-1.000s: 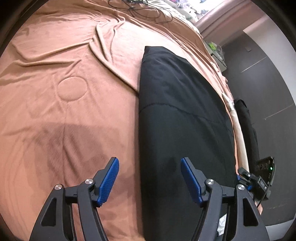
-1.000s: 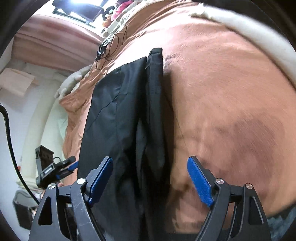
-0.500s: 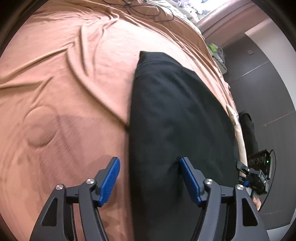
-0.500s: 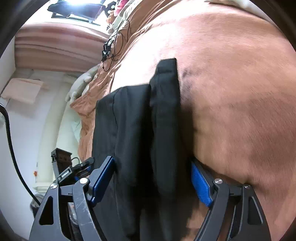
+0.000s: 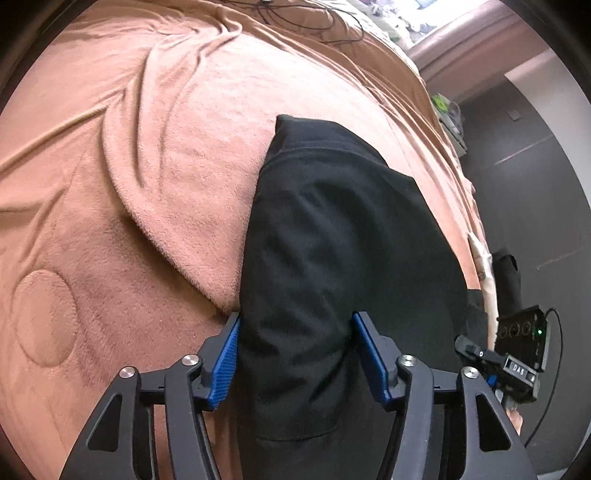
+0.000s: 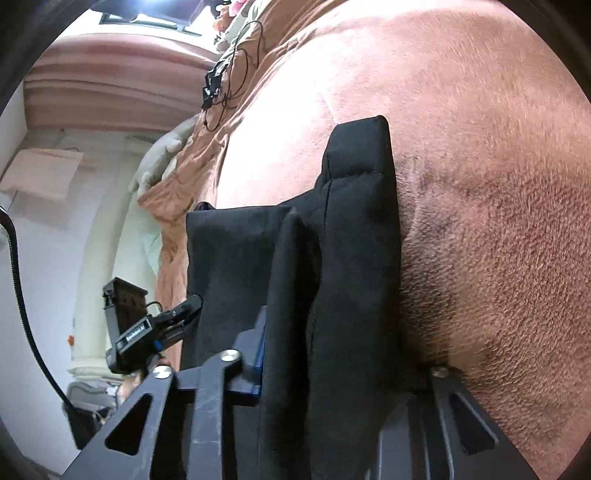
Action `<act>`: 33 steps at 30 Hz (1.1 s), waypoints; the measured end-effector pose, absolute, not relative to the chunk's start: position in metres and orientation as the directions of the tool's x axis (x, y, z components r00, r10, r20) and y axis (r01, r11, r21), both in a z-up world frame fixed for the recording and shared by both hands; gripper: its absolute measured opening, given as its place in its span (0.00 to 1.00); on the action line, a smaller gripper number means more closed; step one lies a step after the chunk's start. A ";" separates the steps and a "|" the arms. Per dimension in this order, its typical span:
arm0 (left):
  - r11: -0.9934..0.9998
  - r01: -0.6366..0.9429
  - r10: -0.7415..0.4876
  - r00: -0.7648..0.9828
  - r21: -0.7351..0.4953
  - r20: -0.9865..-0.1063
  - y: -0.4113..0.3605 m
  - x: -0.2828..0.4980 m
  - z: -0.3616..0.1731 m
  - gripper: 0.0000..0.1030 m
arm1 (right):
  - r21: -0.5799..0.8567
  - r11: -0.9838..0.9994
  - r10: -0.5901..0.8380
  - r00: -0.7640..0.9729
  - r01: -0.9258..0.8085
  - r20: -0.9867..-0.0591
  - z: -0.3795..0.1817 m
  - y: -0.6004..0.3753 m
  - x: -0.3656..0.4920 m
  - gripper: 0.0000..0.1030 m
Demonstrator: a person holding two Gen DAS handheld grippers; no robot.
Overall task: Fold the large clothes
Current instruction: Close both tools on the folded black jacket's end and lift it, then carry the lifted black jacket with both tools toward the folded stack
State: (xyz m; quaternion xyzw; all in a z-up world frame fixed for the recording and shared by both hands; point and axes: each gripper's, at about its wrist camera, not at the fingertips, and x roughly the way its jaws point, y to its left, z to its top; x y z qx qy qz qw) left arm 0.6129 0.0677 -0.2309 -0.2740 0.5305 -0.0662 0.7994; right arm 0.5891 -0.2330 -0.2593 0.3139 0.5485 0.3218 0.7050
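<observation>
A black folded garment [image 5: 332, 258] lies lengthwise on a brown blanket [image 5: 147, 166] on a bed. My left gripper [image 5: 295, 354] has its blue pads on either side of the garment's near edge, jaws wide, cloth bulging between them. In the right wrist view the same garment [image 6: 351, 258] shows as layered folds with a narrow strip on the right. My right gripper [image 6: 332, 369] has closed in on the garment's near end; the left blue pad [image 6: 258, 354] presses the cloth and the right finger is hidden behind it.
Black cables [image 5: 295, 14] lie at the far end of the bed. The other gripper with its display [image 5: 517, 354] shows at the right, and in the right wrist view [image 6: 129, 325] at the left. A dark wall [image 5: 535, 184] stands beyond the bed's right edge.
Both grippers moved forward onto the garment's near end. The right gripper's jaws narrowed onto the cloth. The left jaws now straddle the garment edge.
</observation>
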 end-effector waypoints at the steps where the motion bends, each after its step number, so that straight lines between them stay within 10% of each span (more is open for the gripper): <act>1: 0.852 -0.180 -0.379 0.437 -0.492 -0.816 0.066 0.610 -0.226 0.52 | 0.789 0.602 0.794 0.201 -0.123 -0.574 -0.254 -0.233 0.586 0.22; 11: 0.887 -0.146 -0.309 0.519 -0.439 -0.797 0.054 0.577 -0.173 0.28 | 0.742 0.630 0.773 0.273 -0.230 -0.572 -0.190 -0.225 0.558 0.15; 33: 0.895 -0.057 -0.279 0.702 -0.441 -0.655 0.032 0.472 -0.059 0.18 | 0.681 0.620 0.776 0.433 -0.389 -0.459 -0.077 -0.230 0.457 0.13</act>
